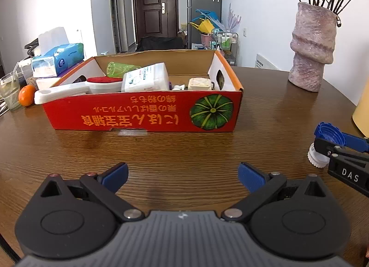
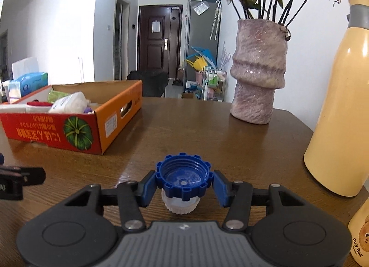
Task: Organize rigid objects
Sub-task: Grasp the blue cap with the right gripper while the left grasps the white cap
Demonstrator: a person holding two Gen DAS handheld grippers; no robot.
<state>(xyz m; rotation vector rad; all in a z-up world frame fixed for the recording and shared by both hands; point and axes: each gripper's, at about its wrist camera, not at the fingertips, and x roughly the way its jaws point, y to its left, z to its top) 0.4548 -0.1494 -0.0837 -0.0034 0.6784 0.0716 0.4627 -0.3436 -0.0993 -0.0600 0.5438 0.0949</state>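
Right gripper [image 2: 183, 183]: I see its blue fingers [image 2: 147, 186] pinching a blue notched bottle cap [image 2: 183, 178] from both sides.
Cap's place: on the wooden worktop [image 2: 207, 133], near my edge, sitting atop a white ribbed cap [image 2: 181, 204].
Cap's facing: open side up, threads showing; it is round, so I read no long axis, and its centre line stands roughly upright.
Left gripper [image 1: 183, 176]: fingers [image 1: 115, 174] spread wide over bare worktop, nothing between them.
Box: red and orange cardboard box [image 1: 143, 115] with a green pumpkin print, ahead and to the left of the cap, well apart from it; it holds a white packet [image 1: 145, 79], a red-topped white item [image 1: 103, 82] and a green packet [image 1: 120, 67].
Right side: pink textured vase [image 2: 258, 71] with dried roses behind the cap; a tall yellow flask [image 2: 341, 110] to its right, and a "Pink Bear" bottle [image 2: 359, 237] nearer.
Left of box: tissue pack [image 1: 57, 59], an orange [image 1: 26, 95], a glass [image 1: 9, 92].
Path from cap to box: bare worktop.
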